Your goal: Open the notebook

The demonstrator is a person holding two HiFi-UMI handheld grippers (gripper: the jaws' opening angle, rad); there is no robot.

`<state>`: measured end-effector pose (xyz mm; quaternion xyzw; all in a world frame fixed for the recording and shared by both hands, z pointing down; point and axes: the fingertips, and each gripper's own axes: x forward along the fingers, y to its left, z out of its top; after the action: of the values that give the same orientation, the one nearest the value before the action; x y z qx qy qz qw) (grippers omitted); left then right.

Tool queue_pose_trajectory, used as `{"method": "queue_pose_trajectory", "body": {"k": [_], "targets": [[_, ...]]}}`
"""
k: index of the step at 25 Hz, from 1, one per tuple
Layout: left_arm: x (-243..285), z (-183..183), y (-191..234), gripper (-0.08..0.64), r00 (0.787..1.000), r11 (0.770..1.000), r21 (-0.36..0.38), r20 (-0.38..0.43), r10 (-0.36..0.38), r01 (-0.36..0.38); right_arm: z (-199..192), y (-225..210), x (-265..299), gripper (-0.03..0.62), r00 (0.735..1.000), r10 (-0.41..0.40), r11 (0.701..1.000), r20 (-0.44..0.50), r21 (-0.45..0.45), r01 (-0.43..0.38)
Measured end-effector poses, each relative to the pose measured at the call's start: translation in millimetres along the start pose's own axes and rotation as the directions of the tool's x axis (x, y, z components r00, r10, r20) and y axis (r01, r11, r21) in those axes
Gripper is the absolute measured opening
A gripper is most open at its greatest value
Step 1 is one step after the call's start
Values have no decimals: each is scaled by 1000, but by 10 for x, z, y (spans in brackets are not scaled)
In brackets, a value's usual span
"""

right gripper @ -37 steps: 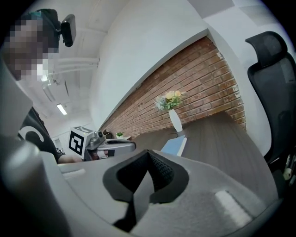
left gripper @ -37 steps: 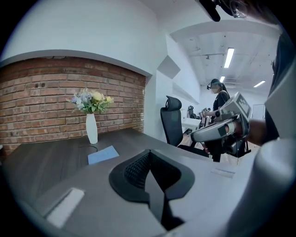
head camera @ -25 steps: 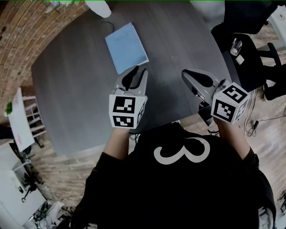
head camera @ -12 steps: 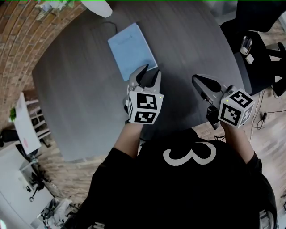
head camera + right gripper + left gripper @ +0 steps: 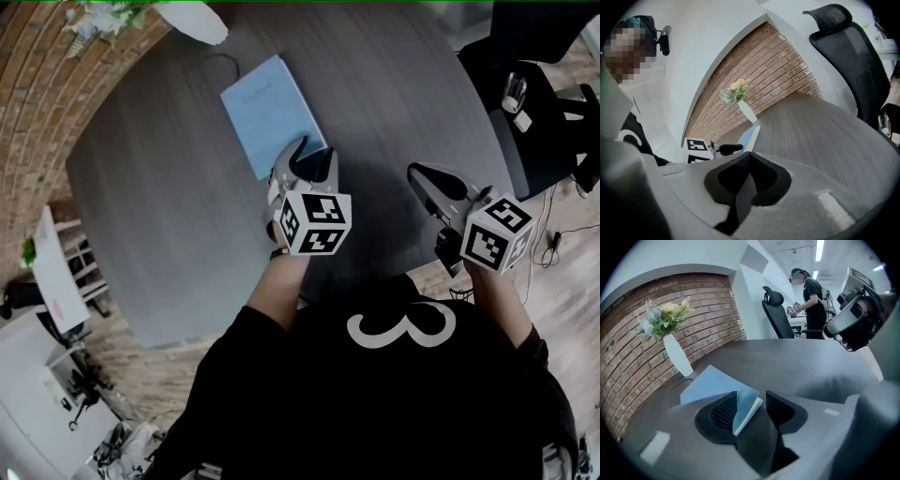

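Observation:
A light blue notebook [image 5: 270,108] lies closed on the dark grey round table [image 5: 169,187], far of centre. My left gripper [image 5: 314,155] is at its near right corner. In the left gripper view the notebook [image 5: 710,380] has that corner between the jaws of the left gripper [image 5: 751,401]. The jaws are opening and the pads do not press on it; the white page edges show below the cover. My right gripper [image 5: 422,176] hovers over the table's near right part, apart from the notebook, with its jaws together and empty. The right gripper [image 5: 749,157] view shows the notebook [image 5: 749,137] far ahead.
A white vase with flowers [image 5: 677,355] stands at the table's far side beyond the notebook, before a brick wall. A black office chair [image 5: 525,112] stands right of the table. A person [image 5: 811,296] stands at a desk in the background.
The left gripper has moved forward and down to the notebook's near corner, and its jaws have spread wider. The right gripper has sunk a little toward the table.

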<state>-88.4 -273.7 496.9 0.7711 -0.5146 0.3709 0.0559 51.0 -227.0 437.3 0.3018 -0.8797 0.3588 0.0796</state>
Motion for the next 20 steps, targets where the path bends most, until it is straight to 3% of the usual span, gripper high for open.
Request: {"method": "queue_pose_trajectory", "body": {"k": [20], "targets": [[24, 45, 95, 207, 999, 999, 39, -33, 30, -29, 11, -20, -77, 2, 1000, -3, 1000, 20, 23, 3]]}}
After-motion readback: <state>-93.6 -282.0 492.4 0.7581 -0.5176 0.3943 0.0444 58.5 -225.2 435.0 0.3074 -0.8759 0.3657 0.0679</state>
